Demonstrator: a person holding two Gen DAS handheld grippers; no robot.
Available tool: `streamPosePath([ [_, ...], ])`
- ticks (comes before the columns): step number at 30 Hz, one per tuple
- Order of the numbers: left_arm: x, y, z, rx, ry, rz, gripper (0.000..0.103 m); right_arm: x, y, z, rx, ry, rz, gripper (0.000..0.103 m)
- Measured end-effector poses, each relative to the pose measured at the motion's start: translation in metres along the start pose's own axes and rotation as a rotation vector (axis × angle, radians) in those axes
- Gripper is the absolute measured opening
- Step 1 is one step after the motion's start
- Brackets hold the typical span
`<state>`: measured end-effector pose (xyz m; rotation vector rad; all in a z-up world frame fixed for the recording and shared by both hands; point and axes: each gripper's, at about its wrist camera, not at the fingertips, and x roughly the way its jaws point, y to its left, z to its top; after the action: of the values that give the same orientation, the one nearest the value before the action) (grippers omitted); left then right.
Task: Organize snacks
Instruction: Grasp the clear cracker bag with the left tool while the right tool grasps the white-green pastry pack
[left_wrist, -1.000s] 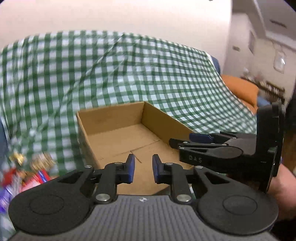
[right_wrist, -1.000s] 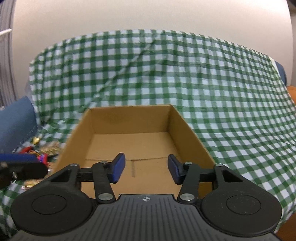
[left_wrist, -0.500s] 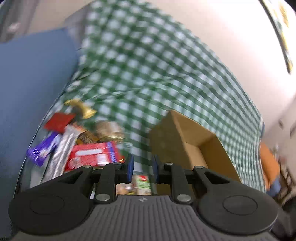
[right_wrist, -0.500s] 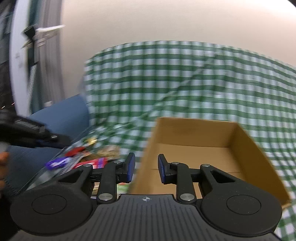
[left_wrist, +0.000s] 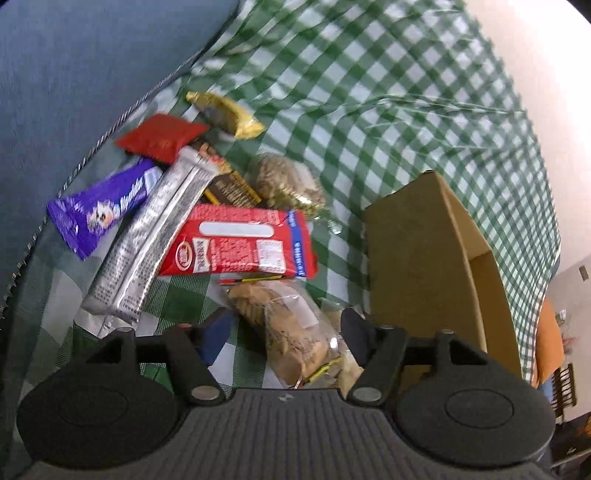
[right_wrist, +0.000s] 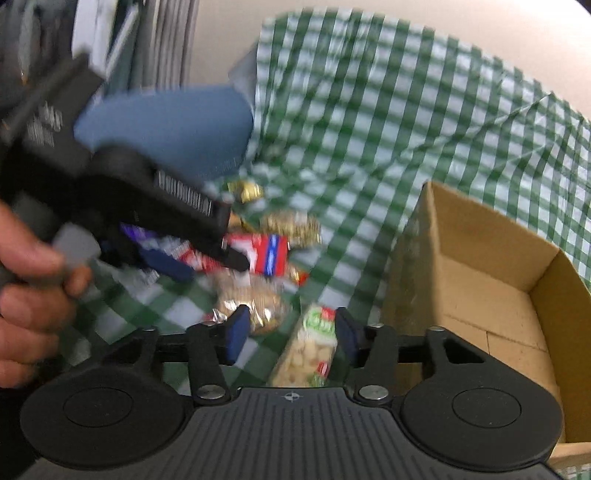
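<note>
A pile of snacks lies on the green checked cloth (left_wrist: 369, 92): a red box (left_wrist: 240, 247), a purple bar (left_wrist: 99, 210), a silver bar (left_wrist: 147, 236), a red packet (left_wrist: 162, 136) and a gold-wrapped piece (left_wrist: 225, 110). My left gripper (left_wrist: 286, 328) hangs low over a clear bag of brown biscuits (left_wrist: 280, 325). Its jaws are opening with the bag between them, unpressed. My right gripper (right_wrist: 291, 332) is opening astride a green-and-red pack of pale snacks (right_wrist: 310, 343). The left gripper (right_wrist: 201, 264) shows in the right wrist view, held by a hand. An empty cardboard box (right_wrist: 480, 277) stands to the right.
A blue cushion (left_wrist: 74, 74) borders the pile on the left and also shows behind the left gripper as a blue cushion (right_wrist: 177, 129). The cardboard box (left_wrist: 417, 258) wall rises right beside the snacks. An orange cushion (left_wrist: 550, 343) lies far right.
Both grippers swung left from above the box and dropped toward the snack pile. Both sets of jaws stand wider than half a second ago. The left gripper rolled.
</note>
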<state>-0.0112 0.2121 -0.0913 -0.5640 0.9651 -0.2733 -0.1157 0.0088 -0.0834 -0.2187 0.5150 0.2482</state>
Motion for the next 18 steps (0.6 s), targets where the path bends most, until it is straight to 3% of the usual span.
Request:
streamPosePath([
  [3, 0.009, 0.004, 0.002, -0.042, 0.027, -0.026, 0.076, 0.015, 0.011, -0.008, -0.027, 0.076, -0.041, 0.066],
  [7, 0.018, 0.003, 0.002, -0.057, 0.060, -0.032, 0.077, 0.033, 0.023, -0.018, -0.073, 0.154, -0.089, 0.068],
  [13, 0.031, -0.004, -0.001, -0.044, 0.075, -0.009, 0.078, 0.056, 0.024, -0.026, -0.035, 0.247, -0.096, 0.068],
  [16, 0.033, -0.004, -0.001, -0.037, 0.075, -0.013, 0.076, 0.057, 0.018, -0.025, 0.003, 0.258, -0.114, 0.064],
  [18, 0.032, -0.005, -0.001, -0.026, 0.071, -0.007, 0.072, 0.059, 0.012, -0.025, 0.039, 0.267, -0.113, 0.048],
])
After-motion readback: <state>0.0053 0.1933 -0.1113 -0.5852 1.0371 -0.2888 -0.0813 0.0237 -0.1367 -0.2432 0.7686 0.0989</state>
